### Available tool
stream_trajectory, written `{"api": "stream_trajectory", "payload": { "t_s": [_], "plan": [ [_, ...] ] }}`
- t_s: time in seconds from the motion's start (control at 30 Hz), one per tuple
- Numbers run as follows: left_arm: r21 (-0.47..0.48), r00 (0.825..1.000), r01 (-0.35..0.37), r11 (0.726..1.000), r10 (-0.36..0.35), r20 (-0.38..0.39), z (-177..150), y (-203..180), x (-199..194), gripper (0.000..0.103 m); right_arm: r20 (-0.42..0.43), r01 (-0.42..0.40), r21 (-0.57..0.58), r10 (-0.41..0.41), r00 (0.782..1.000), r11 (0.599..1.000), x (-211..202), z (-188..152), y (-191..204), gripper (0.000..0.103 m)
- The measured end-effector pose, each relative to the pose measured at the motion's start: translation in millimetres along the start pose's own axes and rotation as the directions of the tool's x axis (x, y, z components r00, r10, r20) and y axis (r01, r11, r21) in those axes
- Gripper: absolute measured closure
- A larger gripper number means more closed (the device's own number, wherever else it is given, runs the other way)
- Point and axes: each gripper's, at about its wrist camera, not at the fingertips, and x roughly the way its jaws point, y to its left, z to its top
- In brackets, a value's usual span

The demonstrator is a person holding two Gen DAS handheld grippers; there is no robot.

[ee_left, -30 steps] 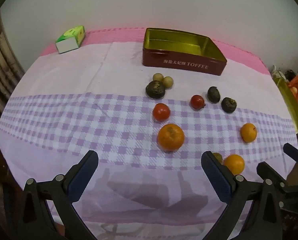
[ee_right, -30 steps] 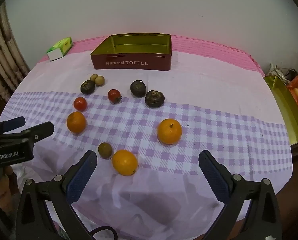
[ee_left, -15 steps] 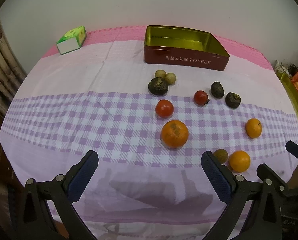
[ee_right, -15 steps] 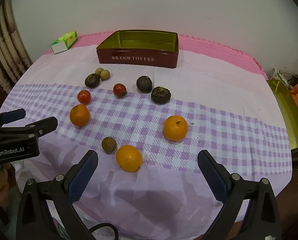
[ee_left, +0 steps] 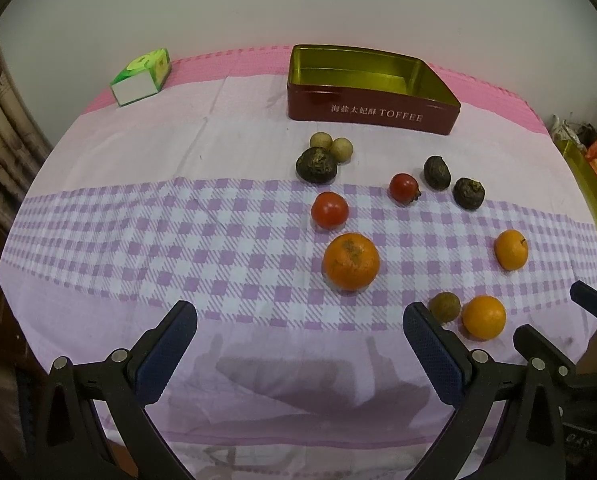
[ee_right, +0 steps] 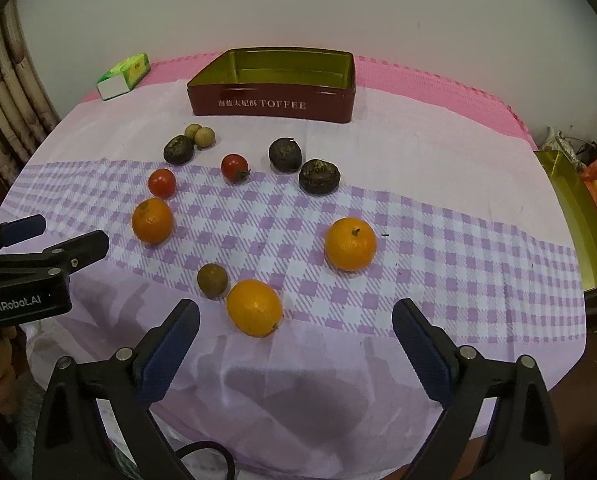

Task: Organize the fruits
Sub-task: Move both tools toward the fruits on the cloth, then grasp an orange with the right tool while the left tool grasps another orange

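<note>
A plain pale wall backed the cloth-covered worktop (ee_right: 438,184). The toffee tin (ee_right: 272,98) sat at its far side, fruits (ee_right: 350,244) scattered mid-cloth, bare cloth left. Left tool (ee_left: 298,340) and right tool (ee_right: 296,332) were both spread, empty.

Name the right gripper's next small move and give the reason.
Probably ease the right gripper forward and down over the nearest orange. Its jaws stand wide open, the orange lies just ahead between them, nothing is held, and the toffee tin at the back is empty.
</note>
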Motion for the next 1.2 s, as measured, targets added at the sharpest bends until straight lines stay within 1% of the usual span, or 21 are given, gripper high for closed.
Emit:
{"api": "stream_trajectory", "payload": {
  "t_s": [0.37, 0.53, 0.63, 0.97, 1.2],
  "plan": [
    [0.006, 1.000, -0.006, 1.000, 0.006, -0.020, -1, 3, 4, 0.001, -0.015, -0.002, -0.003, 0.002, 1.000, 1.000, 3, -2, 1, 0.010],
    [0.023, 1.000, -0.009, 1.000, 0.009, -0.022, -2, 4, 6, 0.001, -0.022, 0.002, -0.004, -0.002, 1.000, 1.000, 4, -2, 1, 0.011],
    [0.027, 1.000, -0.009, 1.000, 0.009, -0.023, -3, 3, 7, 0.001, -0.027, -0.002, -0.003, 0.002, 1.000, 1.000, 6, -2, 1, 0.015],
    [0.026, 0.999, -0.007, 1.000, 0.009, -0.049, -4, 5, 13, 0.001, -0.047, -0.012, -0.004, 0.012, 0.999, 1.000, 10, -4, 1, 0.017],
    [0.010, 0.997, -0.004, 1.000, 0.005, -0.073, -4, 11, 20, 0.001, -0.075, -0.026, -0.007, 0.026, 0.997, 1.000, 17, -6, 2, 0.023]
  ]
}}
